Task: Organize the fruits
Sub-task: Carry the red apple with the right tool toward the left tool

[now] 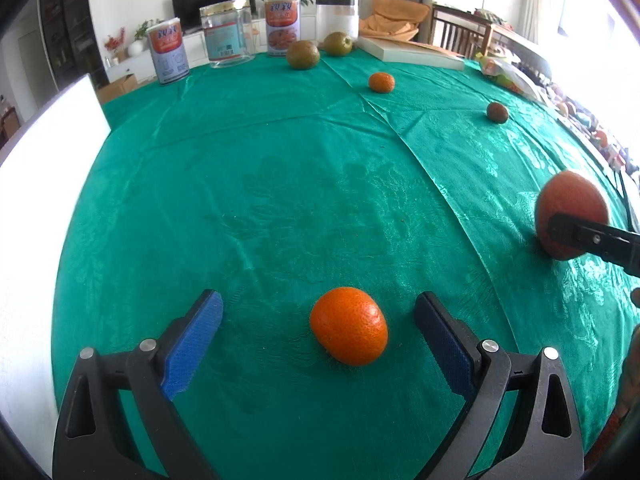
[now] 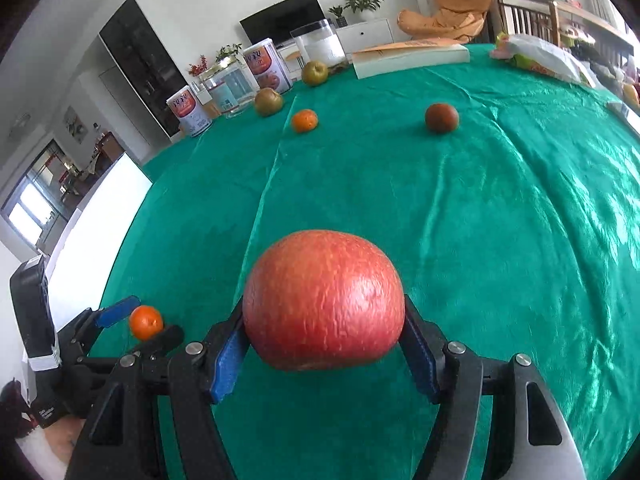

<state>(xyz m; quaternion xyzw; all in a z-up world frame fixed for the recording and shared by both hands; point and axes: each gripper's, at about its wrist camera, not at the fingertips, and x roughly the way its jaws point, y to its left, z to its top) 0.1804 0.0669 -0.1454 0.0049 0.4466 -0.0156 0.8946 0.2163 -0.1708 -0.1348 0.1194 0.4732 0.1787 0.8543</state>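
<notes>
A red apple (image 2: 323,300) is clamped between the blue pads of my right gripper (image 2: 324,320), held just above the green tablecloth (image 2: 480,220); the left wrist view shows this apple (image 1: 570,208) at the right edge. My left gripper (image 1: 318,316) stands open, its pads on either side of an orange mandarin (image 1: 349,331) that lies on the cloth, not touching it. The right wrist view shows that mandarin (image 2: 146,322) and the left gripper (image 2: 138,320) at lower left. Farther back lie a second mandarin (image 1: 381,82), a dark round fruit (image 1: 497,112) and two green-brown pears (image 1: 303,54) (image 1: 337,43).
Two printed tins (image 1: 168,55) (image 1: 282,25), a clear jar (image 1: 227,34) and a white-filled jar (image 1: 337,16) stand along the far edge. A flat white box (image 1: 412,53) lies at the back right. A white board (image 1: 44,152) borders the left side.
</notes>
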